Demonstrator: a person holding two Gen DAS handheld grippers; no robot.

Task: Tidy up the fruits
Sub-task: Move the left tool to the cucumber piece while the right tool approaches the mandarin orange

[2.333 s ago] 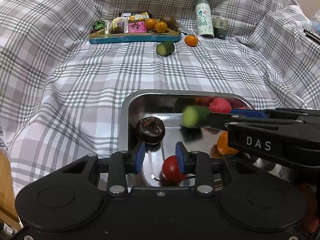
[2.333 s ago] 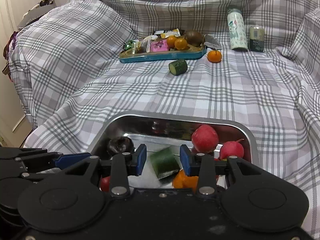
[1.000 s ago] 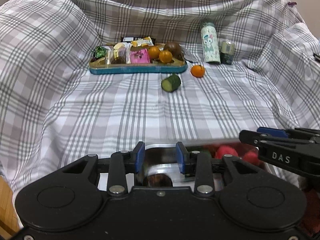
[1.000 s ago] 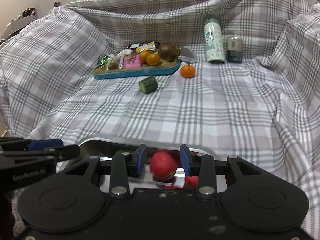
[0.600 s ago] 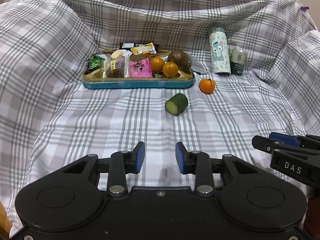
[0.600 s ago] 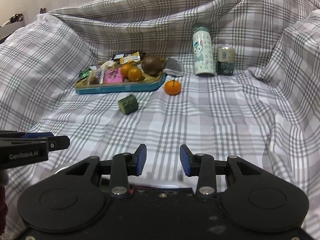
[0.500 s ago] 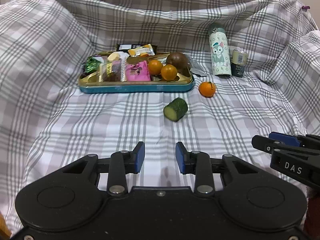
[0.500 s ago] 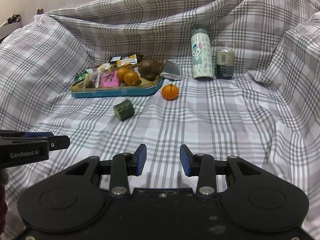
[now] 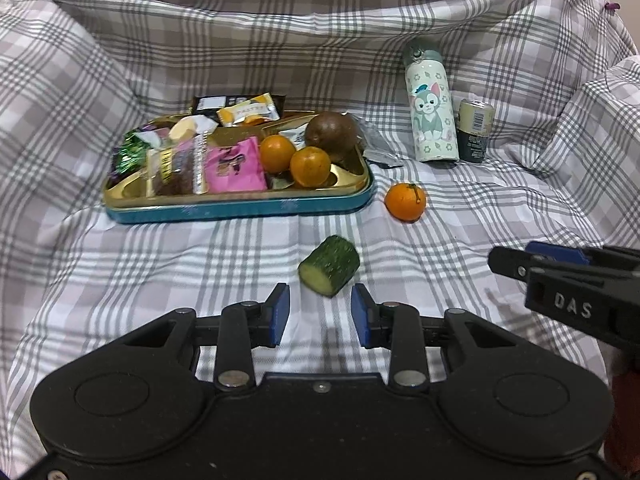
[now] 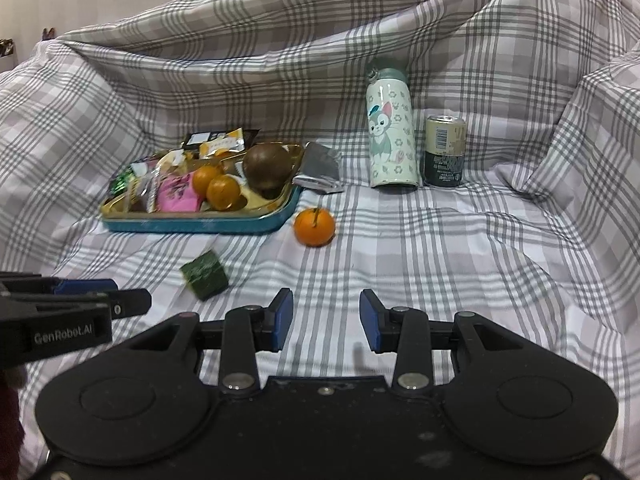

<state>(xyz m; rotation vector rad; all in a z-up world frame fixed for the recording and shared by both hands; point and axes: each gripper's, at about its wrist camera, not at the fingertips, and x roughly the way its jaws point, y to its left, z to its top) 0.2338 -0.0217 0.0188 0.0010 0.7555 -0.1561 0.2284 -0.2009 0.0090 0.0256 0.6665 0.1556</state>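
A surface draped in a grey and white checked cloth (image 9: 200,272) is seen from two hand-held tools that point down and forward over it. Toward the far left edge, a teal tray (image 9: 240,208) with a gold inside is crowded with snack packets (image 9: 236,164), two small oranges (image 9: 310,166) and a brown round fruit (image 9: 330,134); the fruits are grouped at its right end, likely because they have been sorted there or are waiting to be collected. Nearer the front edge, a short cut piece of cucumber (image 9: 330,270) lies on its side, loose on the cloth, just ahead of the left tool (image 9: 319,314). That tool is seen empty, its blue pads set at their narrowest with a gap between them and nothing held, and it is lined up on the cucumber, which appears to be the next thing to be picked up. A loose orange (image 9: 405,202) rests just beside the tray's right end. The right tool (image 10: 326,316) is likewise empty, its pads narrowly set around bare cloth. Toward the far right, a cartoon-printed bottle (image 10: 390,128) and a drink can (image 10: 444,150) are stood upright, side by side, apart from the fruit.
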